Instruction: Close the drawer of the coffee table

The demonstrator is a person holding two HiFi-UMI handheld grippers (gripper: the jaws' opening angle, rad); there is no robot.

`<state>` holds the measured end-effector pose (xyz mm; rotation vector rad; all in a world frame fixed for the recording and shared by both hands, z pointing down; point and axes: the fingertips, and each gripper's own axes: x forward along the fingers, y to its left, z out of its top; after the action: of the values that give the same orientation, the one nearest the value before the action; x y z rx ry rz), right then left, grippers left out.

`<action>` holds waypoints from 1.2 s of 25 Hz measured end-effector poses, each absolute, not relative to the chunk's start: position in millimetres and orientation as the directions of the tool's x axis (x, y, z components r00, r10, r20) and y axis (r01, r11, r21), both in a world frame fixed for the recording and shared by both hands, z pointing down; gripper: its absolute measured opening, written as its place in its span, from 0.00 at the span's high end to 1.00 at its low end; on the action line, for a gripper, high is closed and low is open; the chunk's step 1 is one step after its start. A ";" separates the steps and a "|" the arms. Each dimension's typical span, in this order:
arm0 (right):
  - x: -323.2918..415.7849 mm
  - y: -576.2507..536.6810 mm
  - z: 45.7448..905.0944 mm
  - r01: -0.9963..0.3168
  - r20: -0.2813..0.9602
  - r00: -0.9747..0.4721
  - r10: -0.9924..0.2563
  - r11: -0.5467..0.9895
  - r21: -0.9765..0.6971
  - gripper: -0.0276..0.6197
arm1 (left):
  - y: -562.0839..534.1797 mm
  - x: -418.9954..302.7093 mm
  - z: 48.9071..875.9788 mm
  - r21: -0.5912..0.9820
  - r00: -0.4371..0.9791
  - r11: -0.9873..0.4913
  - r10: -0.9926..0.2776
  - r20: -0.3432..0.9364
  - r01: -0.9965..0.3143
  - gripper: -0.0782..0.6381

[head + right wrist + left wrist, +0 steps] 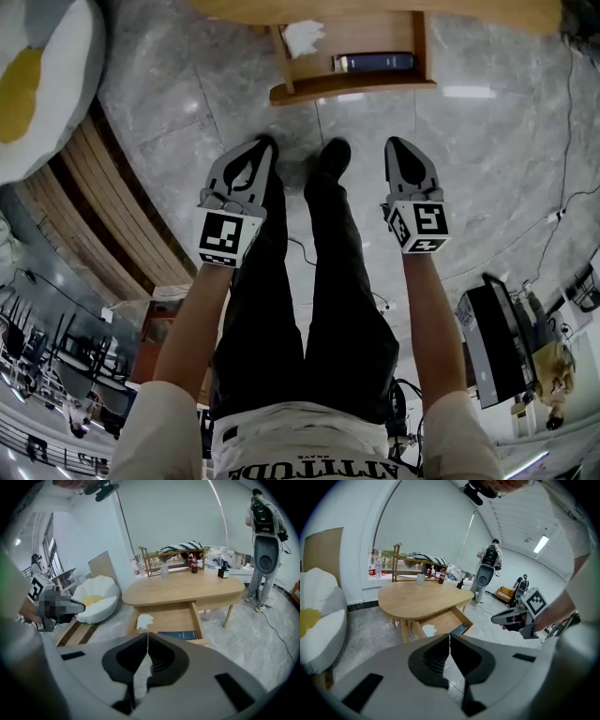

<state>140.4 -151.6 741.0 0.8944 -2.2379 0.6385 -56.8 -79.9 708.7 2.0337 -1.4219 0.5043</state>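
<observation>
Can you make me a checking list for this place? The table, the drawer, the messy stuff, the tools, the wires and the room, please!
Surface: wooden coffee table top, standing on a grey marbled floor.
Job's things: drawer is pulled open; inside are a white crumpled paper and a dark blue book.
Clutter: a cup, a dark bottle and a small dark item on the table top.
Grippers: left tool and right tool are both shut and empty, short of the drawer.
Cables: a thin cable on the floor right of the table.
Surroundings: egg-shaped cushion, wooden shelf behind the table, a standing person.
</observation>
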 end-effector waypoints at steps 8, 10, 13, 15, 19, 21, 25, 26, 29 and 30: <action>137.8 -154.8 776.4 -0.748 0.712 -0.548 -0.439 0.638 -0.182 0.92 | -85.8 -67.9 744.2 0.237 0.310 -0.204 -0.715 0.627 -0.950 0.86; 138.5 -157.5 787.5 -0.750 0.715 -0.546 -0.437 0.634 -0.186 0.92 | -85.7 -65.9 755.7 0.237 0.313 -0.208 -0.705 0.636 -0.949 0.86; 143.8 -164.6 803.1 -0.770 0.720 -0.531 -0.447 0.609 -0.190 0.92 | -84.8 -60.1 773.8 0.238 0.326 -0.223 -0.680 0.657 -0.945 0.86; 150.1 -170.6 812.8 -0.794 0.721 -0.513 -0.467 0.576 -0.192 0.92 | -83.7 -56.6 785.2 0.238 0.332 -0.231 -0.670 0.665 -0.943 0.86; 158.3 -173.8 834.7 -0.824 0.729 -0.489 -0.480 0.527 -0.206 0.92 | -79.1 -52.5 811.9 0.238 0.327 -0.224 -0.651 0.685 -0.945 0.86; 160.6 -172.1 846.9 -0.826 0.737 -0.487 -0.469 0.520 -0.215 0.89 | -78.1 -50.8 826.3 0.242 0.320 -0.209 -0.642 0.697 -0.947 0.86; 157.8 -171.6 873.8 -0.828 0.751 -0.482 -0.451 0.515 -0.222 0.87 | -78.1 -54.8 860.4 0.247 0.299 -0.172 -0.619 0.726 -0.954 0.86; 156.1 -171.2 880.0 -0.829 0.753 -0.481 -0.449 0.512 -0.224 0.87 | -77.5 -56.1 868.6 0.251 0.296 -0.161 -0.613 0.733 -0.954 0.86; 151.7 -168.5 897.2 -0.832 0.760 -0.476 -0.442 0.505 -0.228 0.84 | -74.2 -59.7 891.0 0.270 0.285 -0.117 -0.595 0.751 -0.956 0.83; 150.6 -168.5 902.3 -0.834 0.763 -0.473 -0.441 0.503 -0.227 0.84 | -73.9 -61.1 897.5 0.273 0.278 -0.100 -0.592 0.756 -0.957 0.82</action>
<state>150.6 -168.5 902.3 1.0399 -2.1059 0.7922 -61.1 -73.9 897.5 1.7913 -1.4065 0.6087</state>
